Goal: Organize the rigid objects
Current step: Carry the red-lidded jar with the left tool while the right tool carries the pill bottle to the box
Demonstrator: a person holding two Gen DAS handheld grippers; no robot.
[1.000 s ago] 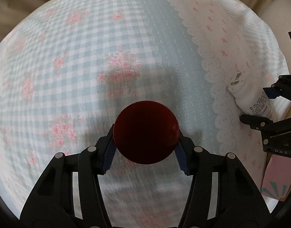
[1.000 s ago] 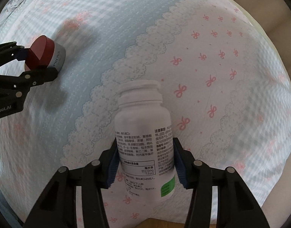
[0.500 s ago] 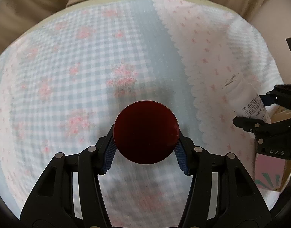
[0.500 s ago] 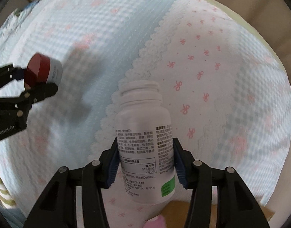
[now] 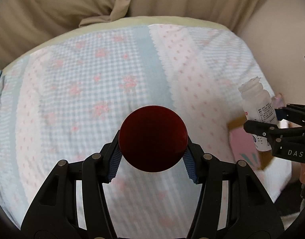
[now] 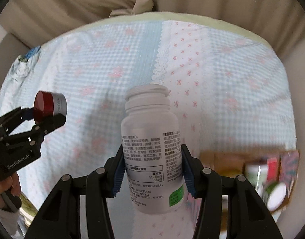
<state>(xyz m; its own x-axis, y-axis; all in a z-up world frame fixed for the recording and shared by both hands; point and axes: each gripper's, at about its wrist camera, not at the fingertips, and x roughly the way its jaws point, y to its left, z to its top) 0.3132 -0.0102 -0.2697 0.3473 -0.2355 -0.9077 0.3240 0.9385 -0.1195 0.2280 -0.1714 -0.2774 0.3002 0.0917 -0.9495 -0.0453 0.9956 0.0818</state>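
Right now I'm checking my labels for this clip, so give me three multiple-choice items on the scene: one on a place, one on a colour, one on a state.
1. Where does the left tool appear in the right wrist view?
A. left edge
B. top centre
C. right edge

2. What colour is the jar lid?
A. green
B. dark red
C. yellow

3. How is the white bottle held?
A. lying loose on the bedspread
B. clamped in the right tool
C. standing in the box

Answers:
1 A: it holds the jar at that view's left edge.
2 B: its round face is dark red.
3 B: both pads press its sides.
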